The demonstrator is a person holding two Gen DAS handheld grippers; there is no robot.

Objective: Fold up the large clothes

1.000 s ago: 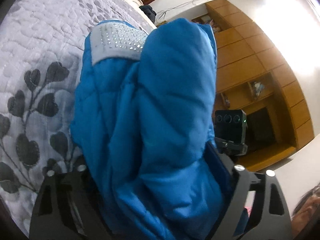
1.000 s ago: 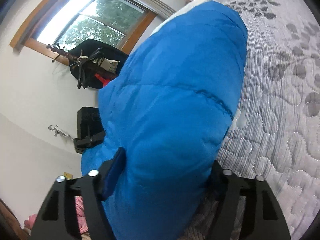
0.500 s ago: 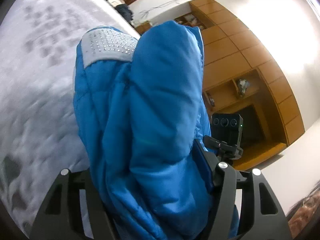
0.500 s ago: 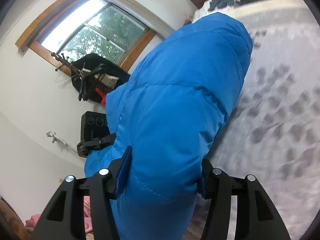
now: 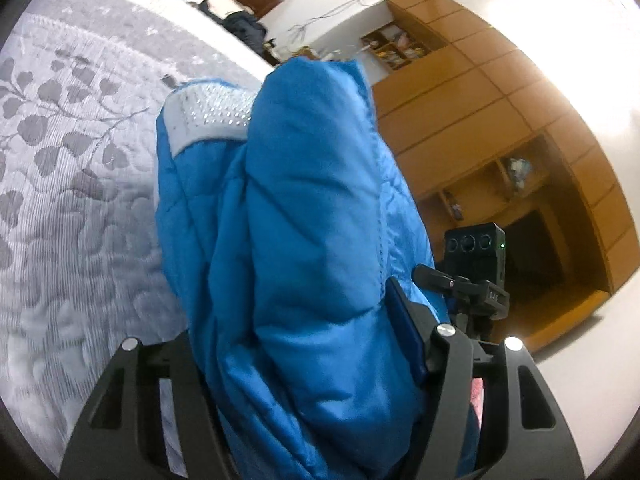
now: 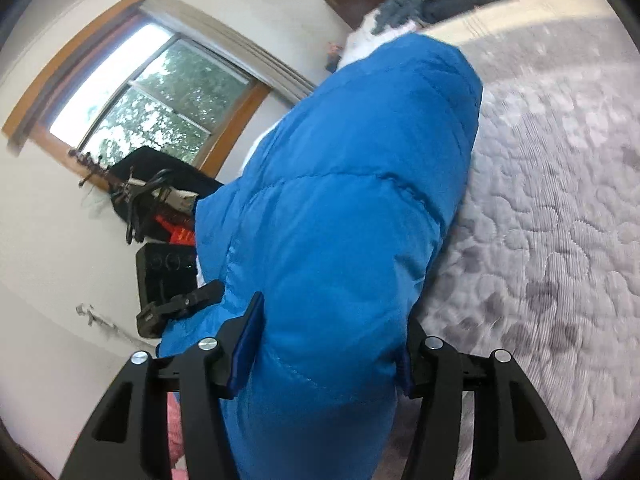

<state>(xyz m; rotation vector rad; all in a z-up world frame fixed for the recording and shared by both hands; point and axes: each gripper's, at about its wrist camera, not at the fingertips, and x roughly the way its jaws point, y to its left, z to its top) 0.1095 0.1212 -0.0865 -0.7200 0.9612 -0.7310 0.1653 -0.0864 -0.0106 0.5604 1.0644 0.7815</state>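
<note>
Overhead, both claws, left claw (image 5: 304, 360) and right claw (image 6: 328, 344), clamped on blue padded jacket (image 5: 304, 240), grey quilted bedspread (image 5: 80, 200) beneath.

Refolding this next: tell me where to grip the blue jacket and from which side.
Grip the jacket at its bunched quilted edge from the open end, as the left gripper and right gripper do: thick folds fill each gap, and the grey studded patch stays free.
</note>
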